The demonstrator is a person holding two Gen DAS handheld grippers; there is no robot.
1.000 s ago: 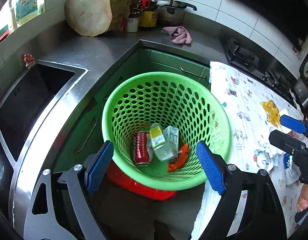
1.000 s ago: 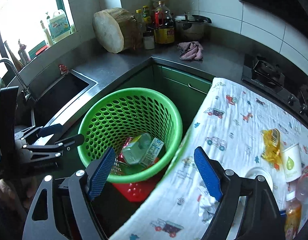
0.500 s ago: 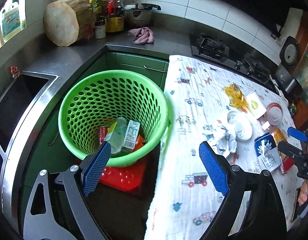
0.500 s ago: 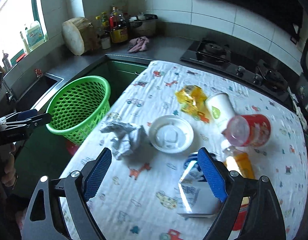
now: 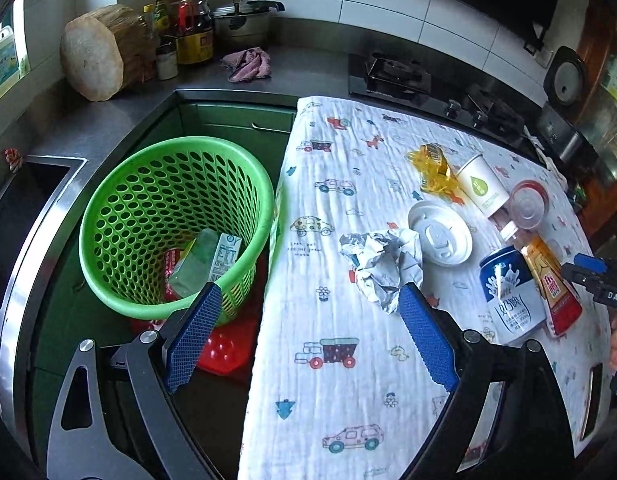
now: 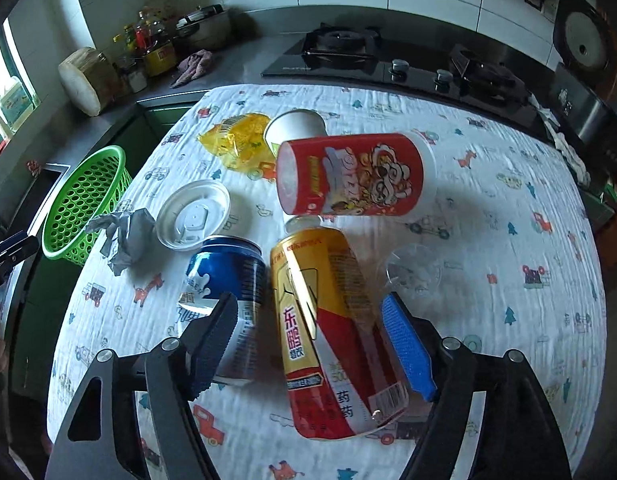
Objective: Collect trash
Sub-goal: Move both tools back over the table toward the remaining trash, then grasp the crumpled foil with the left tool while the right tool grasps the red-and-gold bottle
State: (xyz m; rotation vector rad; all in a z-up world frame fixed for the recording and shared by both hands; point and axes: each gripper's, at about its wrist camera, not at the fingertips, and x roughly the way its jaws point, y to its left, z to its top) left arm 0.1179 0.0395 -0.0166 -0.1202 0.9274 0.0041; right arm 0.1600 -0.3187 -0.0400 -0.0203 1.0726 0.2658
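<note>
Left wrist view. My left gripper (image 5: 308, 336) hangs with its fingers spread and nothing between them, above the near edge of the cloth (image 5: 348, 380) and the gap beside it. Left of the cloth: the green basket (image 5: 108, 216), holding a carton (image 5: 226, 254), a clear bottle (image 5: 192, 268) and a red can (image 5: 173, 262). On the cloth: crumpled paper (image 5: 382, 264), just beside it a white lid (image 5: 440, 236), then a yellow wrapper (image 5: 434, 168), a paper cup (image 5: 482, 190), a red tub (image 5: 526, 204), a blue can (image 5: 508, 292) and a yellow bottle (image 5: 552, 284). My right gripper (image 5: 588, 270) shows at the right edge.

Right wrist view. My right gripper (image 6: 308, 340) has its jaws closing. The yellow bottle (image 6: 328, 328) lies on its side between the fingers; the right pad (image 6: 406, 352) is close against it, though I cannot tell whether it touches. The left pad (image 6: 212, 344) stands in front of the blue can (image 6: 224, 280), which lies against the bottle. Beyond them: the red tub (image 6: 352, 178) on its side, the paper cup (image 6: 296, 124), the wrapper (image 6: 236, 140), the lid (image 6: 193, 216), the paper (image 6: 124, 236), and the basket (image 6: 84, 200) off the cloth's left edge.
</note>
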